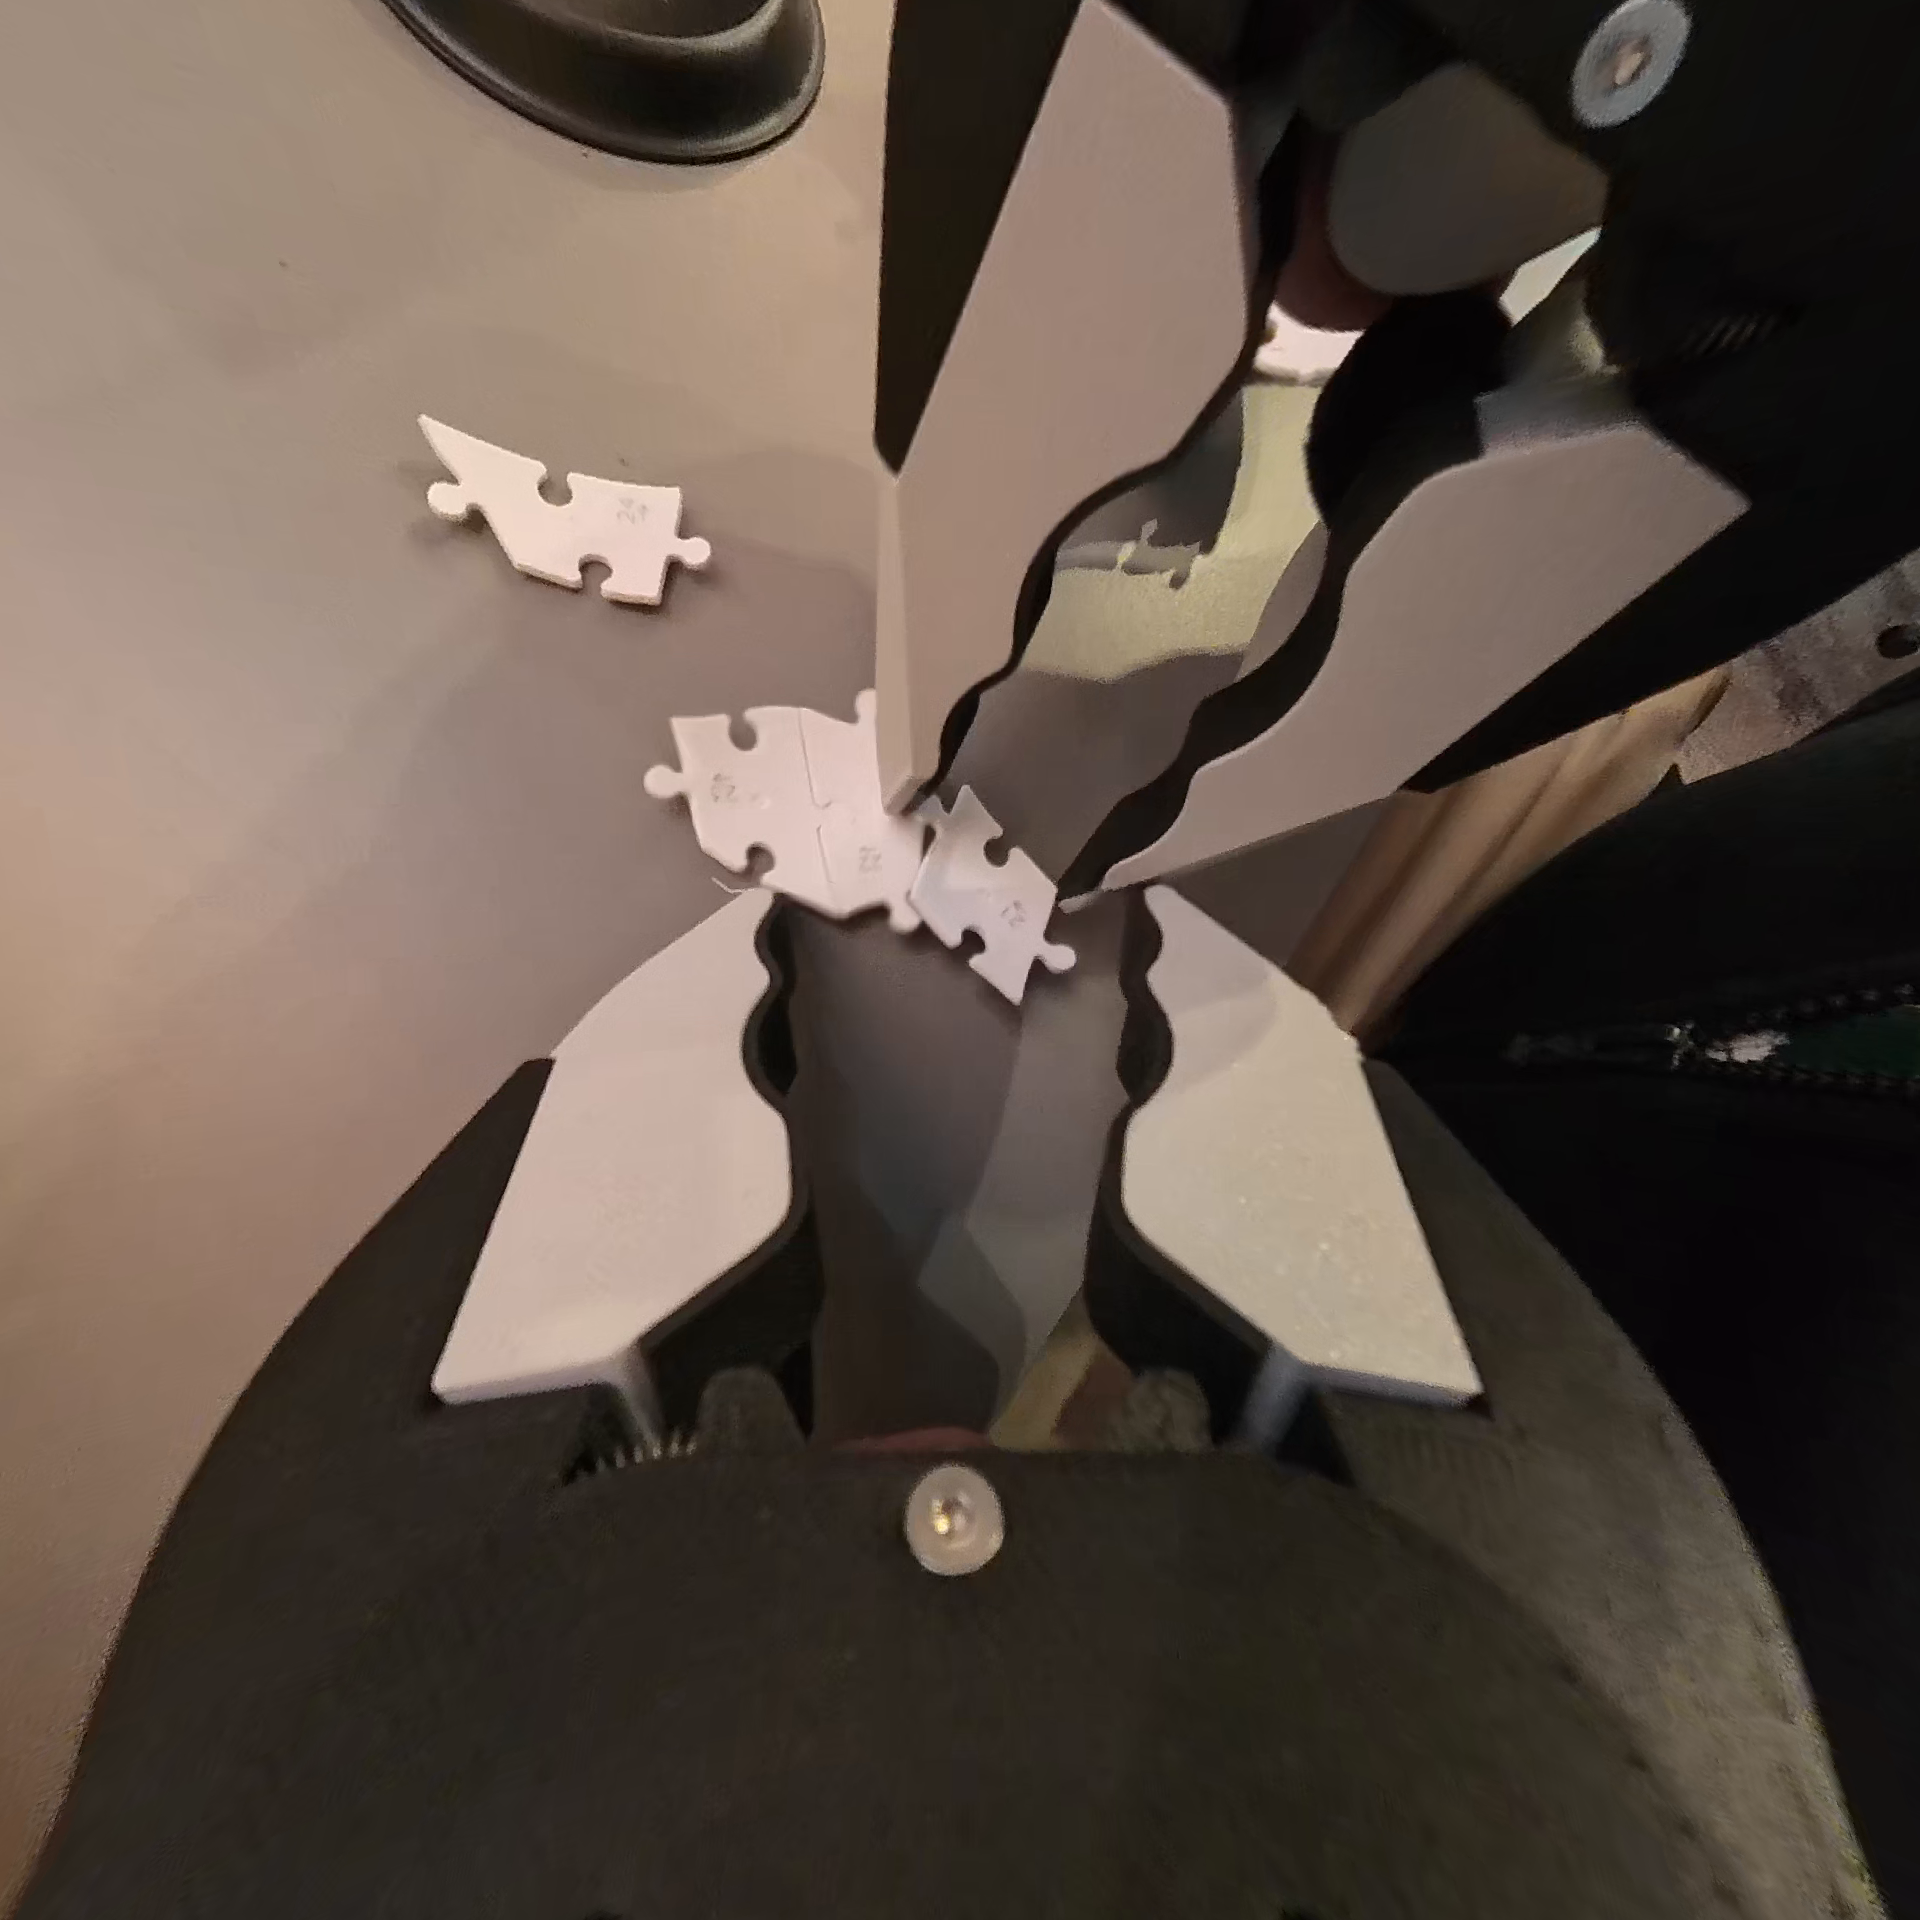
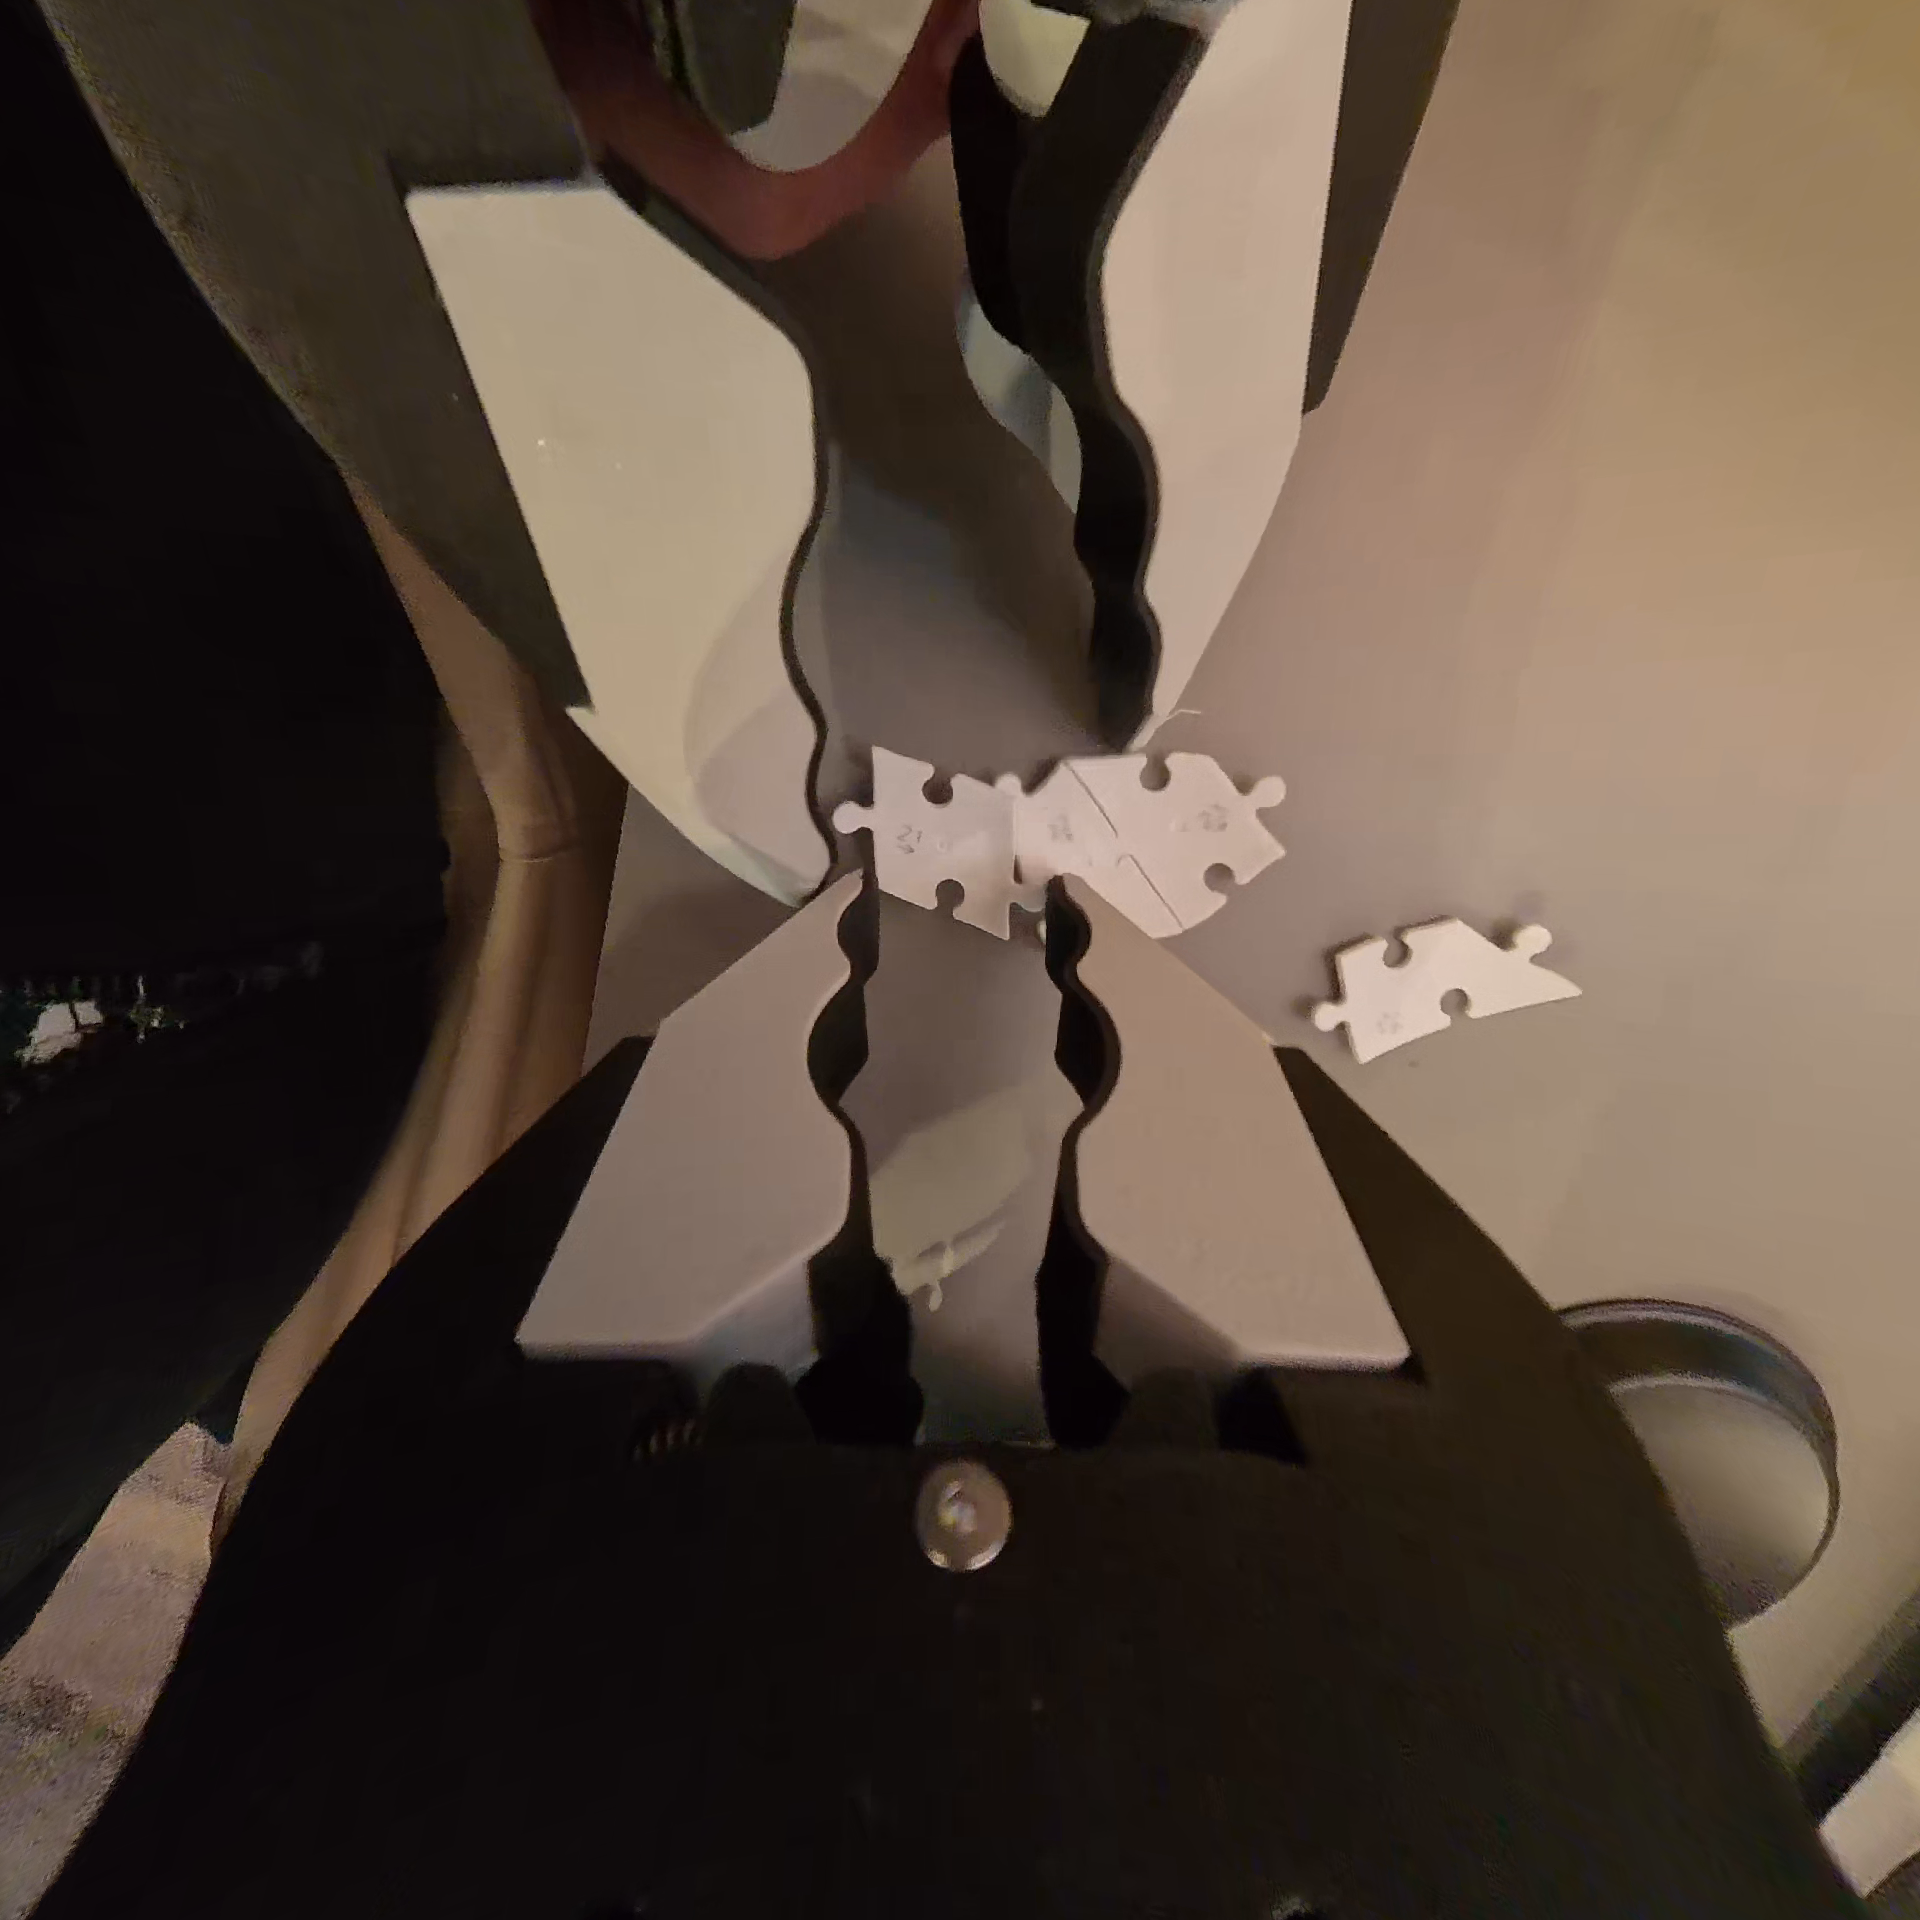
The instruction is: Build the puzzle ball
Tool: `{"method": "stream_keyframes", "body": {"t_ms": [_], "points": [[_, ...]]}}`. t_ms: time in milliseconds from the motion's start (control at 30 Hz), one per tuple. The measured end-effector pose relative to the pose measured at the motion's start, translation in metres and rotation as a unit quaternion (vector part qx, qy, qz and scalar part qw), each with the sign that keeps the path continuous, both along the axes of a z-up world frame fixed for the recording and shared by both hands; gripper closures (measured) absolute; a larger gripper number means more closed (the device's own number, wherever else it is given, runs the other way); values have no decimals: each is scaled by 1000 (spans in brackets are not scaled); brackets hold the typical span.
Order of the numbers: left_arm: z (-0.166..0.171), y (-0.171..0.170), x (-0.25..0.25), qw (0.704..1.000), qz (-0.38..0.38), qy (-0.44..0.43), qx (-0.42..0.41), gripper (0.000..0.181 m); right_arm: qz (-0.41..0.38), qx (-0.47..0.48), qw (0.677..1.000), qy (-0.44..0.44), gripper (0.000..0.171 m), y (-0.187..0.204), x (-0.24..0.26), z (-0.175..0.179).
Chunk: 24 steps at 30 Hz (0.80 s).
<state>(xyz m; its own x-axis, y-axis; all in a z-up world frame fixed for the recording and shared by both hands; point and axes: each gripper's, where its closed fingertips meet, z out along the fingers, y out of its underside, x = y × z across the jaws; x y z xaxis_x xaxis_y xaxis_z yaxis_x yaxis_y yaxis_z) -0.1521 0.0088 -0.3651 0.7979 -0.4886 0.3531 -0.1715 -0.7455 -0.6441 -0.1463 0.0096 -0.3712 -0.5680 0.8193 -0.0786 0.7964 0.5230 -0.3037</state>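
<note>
A joined cluster of white puzzle pieces (image 1: 790, 821) lies on the grey table (image 1: 208, 727); it also shows in the right wrist view (image 2: 1153, 842). My right gripper (image 2: 958, 883) is shut on a single white puzzle piece (image 2: 940, 852), holding it tilted against the cluster's edge. From the left wrist view the right gripper (image 1: 987, 852) comes down from above with that piece (image 1: 987, 914) between its tips. My left gripper (image 1: 951, 904) is open and empty, its tips just short of the cluster and the held piece. In the right wrist view the left gripper (image 2: 971, 810) faces mine.
A loose white piece (image 1: 571, 520) lies beyond the cluster (image 2: 1444, 987). Another piece (image 2: 935, 1262) lies under my right gripper. A round dark-rimmed dish (image 1: 623, 73) stands farther off (image 2: 1714, 1455). The table edge and dark zipped clothing (image 1: 1662, 1039) are close by. Less than 4 cm separates the two grippers' tips.
</note>
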Motion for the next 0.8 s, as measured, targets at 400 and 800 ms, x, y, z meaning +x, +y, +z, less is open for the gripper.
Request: {"method": "stream_keyframes", "body": {"t_ms": [400, 800], "points": [[0, 4, -1, 1000, -9, 1, 10, 119, 19, 20, 1000, -7, 140, 9, 2, 0], [0, 6, -4, 1000, -8, 0, 11, 119, 36, 15, 999, -8, 135, 9, 1, -3]]}}
